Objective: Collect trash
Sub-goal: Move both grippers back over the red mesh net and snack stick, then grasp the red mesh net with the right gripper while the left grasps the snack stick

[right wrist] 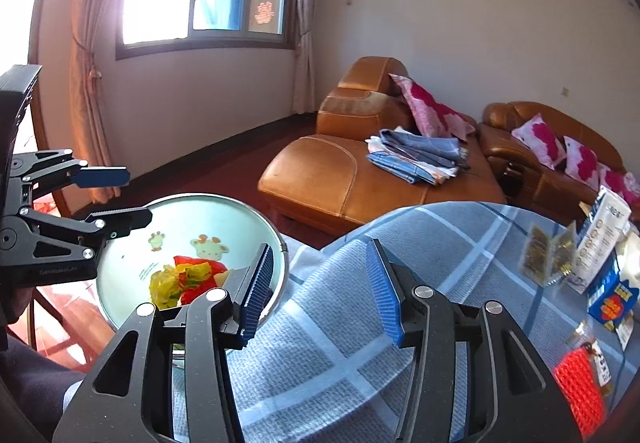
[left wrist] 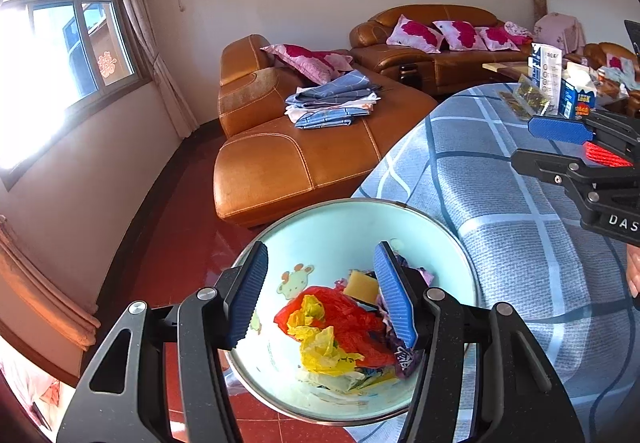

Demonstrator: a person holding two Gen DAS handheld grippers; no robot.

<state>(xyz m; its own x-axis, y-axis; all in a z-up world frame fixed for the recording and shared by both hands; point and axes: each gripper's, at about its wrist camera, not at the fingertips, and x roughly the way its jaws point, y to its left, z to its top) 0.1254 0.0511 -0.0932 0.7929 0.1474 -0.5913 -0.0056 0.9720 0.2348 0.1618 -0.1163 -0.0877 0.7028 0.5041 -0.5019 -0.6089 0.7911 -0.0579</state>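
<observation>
The left gripper (left wrist: 322, 295) hangs empty, jaws apart, over the trash bin (left wrist: 348, 219). The right gripper (right wrist: 322, 293), also apart and empty, is above the tabletop (right wrist: 400, 243).

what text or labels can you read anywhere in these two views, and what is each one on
"DAS", cut off at the frame edge: white letters on the right gripper body.
Blue carton: yellow and red print, too blurred to read.
White leaflet: print too small.
Purple wrapper in the bin: white characters, unreadable.
Left gripper body: faint lettering, too small.
</observation>
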